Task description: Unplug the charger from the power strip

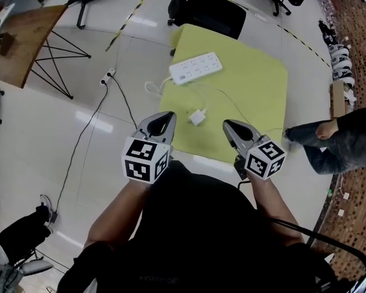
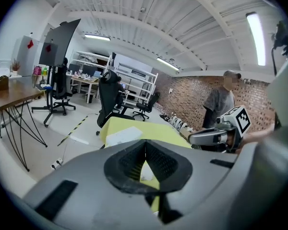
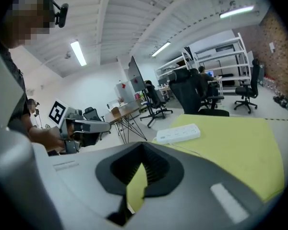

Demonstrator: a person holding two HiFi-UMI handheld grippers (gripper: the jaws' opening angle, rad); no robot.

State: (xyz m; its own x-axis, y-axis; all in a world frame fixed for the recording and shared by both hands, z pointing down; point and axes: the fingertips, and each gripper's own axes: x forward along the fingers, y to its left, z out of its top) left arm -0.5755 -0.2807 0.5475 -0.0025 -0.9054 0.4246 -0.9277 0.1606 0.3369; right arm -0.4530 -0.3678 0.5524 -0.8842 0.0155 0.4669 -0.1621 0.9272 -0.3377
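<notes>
left gripper [image 1: 168, 117]: held above the near edge of the table [image 1: 262, 84]. jaws pressed together at the tips, nothing pinched. its own view shows only yellow table top and a white patch through the gap behind the tips. that patch is probably the charger, but it is too small to be sure.

strip [image 1: 196, 68]: lies at the far side of the table, sockets up, with its cord running off the left edge. no plug stands in it.

charger [image 1: 197, 116]: lies on the near side of the table, well apart from the strip, between the two grippers and just beyond their tips. neither gripper touches it. judgement: the unplugging is done and the charger lies free.

handling: the charger reads as a small, light, rigid plastic block with smooth faces. it will likely slide or tip under a sideways push. take hold across its two flat sides, on the body. do not pull on the cable [image 1: 235, 105], which is thin and limp and trails away to the right.

right gripper [image 1: 227, 126]: held above the near edge, right of the charger. jaws closed tip to tip, empty.
</notes>
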